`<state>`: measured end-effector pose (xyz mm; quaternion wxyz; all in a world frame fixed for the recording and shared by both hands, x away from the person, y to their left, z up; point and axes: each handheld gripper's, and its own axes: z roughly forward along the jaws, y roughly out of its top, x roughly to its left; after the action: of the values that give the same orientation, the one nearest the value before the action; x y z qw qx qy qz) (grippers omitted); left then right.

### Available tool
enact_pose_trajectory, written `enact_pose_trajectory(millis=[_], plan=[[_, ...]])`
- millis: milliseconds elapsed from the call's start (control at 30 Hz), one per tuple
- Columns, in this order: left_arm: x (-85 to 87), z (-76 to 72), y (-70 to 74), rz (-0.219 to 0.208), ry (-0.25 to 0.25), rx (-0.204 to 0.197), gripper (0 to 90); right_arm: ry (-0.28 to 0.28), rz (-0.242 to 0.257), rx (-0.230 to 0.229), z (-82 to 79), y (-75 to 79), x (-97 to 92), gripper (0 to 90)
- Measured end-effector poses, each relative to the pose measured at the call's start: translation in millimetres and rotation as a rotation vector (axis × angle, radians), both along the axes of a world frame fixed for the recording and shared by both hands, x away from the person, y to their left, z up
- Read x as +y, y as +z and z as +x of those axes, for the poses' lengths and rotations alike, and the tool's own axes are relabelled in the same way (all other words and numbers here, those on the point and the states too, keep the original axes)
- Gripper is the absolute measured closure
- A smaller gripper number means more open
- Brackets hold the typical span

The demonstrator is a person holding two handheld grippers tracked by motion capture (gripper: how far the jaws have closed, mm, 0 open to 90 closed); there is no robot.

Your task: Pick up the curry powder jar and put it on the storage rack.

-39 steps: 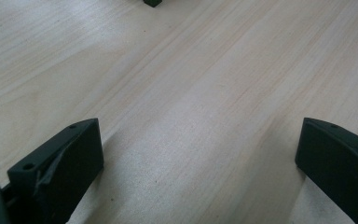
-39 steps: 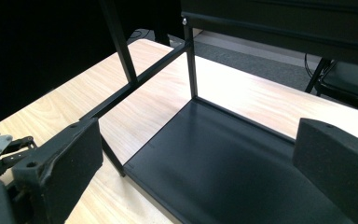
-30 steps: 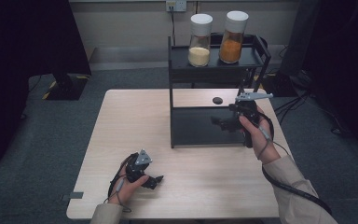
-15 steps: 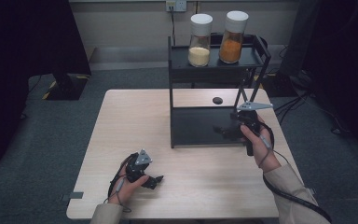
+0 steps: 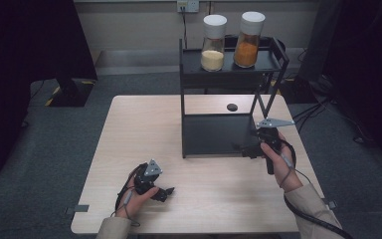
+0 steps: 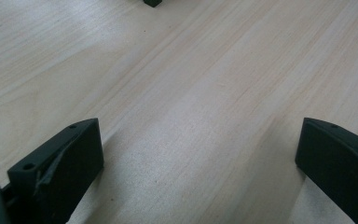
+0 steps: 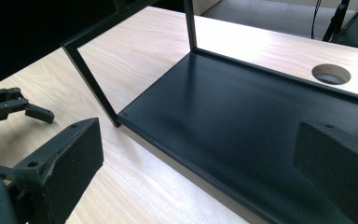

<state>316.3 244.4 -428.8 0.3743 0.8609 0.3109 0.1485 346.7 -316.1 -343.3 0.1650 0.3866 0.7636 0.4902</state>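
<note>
A black two-tier shelf stands on the right half of the wooden table. On its top tier are a white-lidded jar of pale grains and a white-lidded jar of orange powder. My right gripper is at the front right corner of the shelf. It is open, and nothing lies between its jaws above the bare black lower tier. My left gripper rests low on the table near the front edge. It is open over bare wood.
A round cable hole lies in the table behind the shelf. The shelf's thin black posts rise close to my right gripper. My left gripper lies far off to the side in the right gripper view. Dark floor surrounds the table.
My right gripper has drawn back toward the table's near side and come lower beside the shelf's lower tier. The left gripper has stayed put.
</note>
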Motion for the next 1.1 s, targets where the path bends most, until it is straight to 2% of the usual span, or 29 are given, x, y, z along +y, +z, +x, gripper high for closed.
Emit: enact_pose_trajectory(millis=[667,1100], plan=[[0.0,0.0,0.0,0.000,0.000,0.000,0.1,0.008,-0.041,0.018,-14.1,-30.2,-6.9,1.2],[0.0,0.0,0.0,0.000,0.000,0.000,0.1,-0.008,-0.046,0.035,-27.9,-51.8,-22.6,1.2]])
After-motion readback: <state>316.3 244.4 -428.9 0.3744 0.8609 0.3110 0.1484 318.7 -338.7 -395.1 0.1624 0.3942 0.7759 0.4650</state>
